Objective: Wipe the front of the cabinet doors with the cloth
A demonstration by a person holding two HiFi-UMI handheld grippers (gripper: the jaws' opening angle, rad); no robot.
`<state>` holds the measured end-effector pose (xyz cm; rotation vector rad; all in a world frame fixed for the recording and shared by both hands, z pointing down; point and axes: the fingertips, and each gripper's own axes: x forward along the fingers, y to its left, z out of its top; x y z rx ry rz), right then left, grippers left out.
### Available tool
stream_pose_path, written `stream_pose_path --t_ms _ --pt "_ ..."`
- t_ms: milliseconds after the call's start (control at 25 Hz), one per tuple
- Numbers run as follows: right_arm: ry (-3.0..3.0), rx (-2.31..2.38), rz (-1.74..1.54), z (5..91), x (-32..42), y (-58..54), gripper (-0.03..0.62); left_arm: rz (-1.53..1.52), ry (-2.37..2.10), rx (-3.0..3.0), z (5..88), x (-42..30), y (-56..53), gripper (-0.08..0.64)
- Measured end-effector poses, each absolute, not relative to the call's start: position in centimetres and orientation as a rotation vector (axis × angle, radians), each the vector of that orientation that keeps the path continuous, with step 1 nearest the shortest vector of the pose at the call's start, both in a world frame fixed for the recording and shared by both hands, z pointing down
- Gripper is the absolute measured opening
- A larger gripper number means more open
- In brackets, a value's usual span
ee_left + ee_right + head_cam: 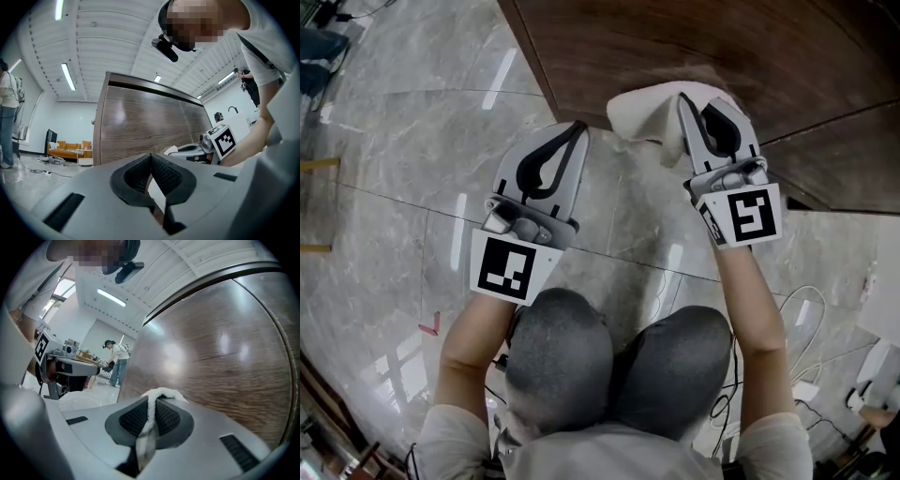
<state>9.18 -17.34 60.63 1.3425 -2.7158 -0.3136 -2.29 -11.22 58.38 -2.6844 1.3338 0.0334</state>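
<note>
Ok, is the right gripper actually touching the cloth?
Touching. The right gripper view shows the cloth pinched between the right gripper's shut jaws, with a strip running down between the pads and a tuft sticking out past the tips.

No legible text, brand, number. Only square pattern markers on left claw cube (503, 266), right claw cube (741, 216).

L gripper (578, 128) held fwd, jaws pressed together at the tips, nothing btwn. R gripper (694, 112) sits a bit further fwd, jaws clamped on a fold of cloth (639, 108). L forearm (473, 342) and R forearm (750, 300) bare, stretched out either side of bent knees (558, 347). Grippers side by side, apart.
</note>
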Motion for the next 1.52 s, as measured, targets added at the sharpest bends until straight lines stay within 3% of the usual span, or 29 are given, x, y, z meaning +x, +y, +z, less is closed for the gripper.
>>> stream_pose_path --t_ms 1040,1520 --pt "-2.540 1.611 -0.278 62.0 22.8 -15.1 0.052 0.020 1.227 -2.744 58.9 2.2 -12.5 0.017" --pt "-2.518 1.743 -0.201 62.2 23.3 -15.1 0.052 0.036 1.205 -2.758 59.6 1.6 -13.4 0.017"
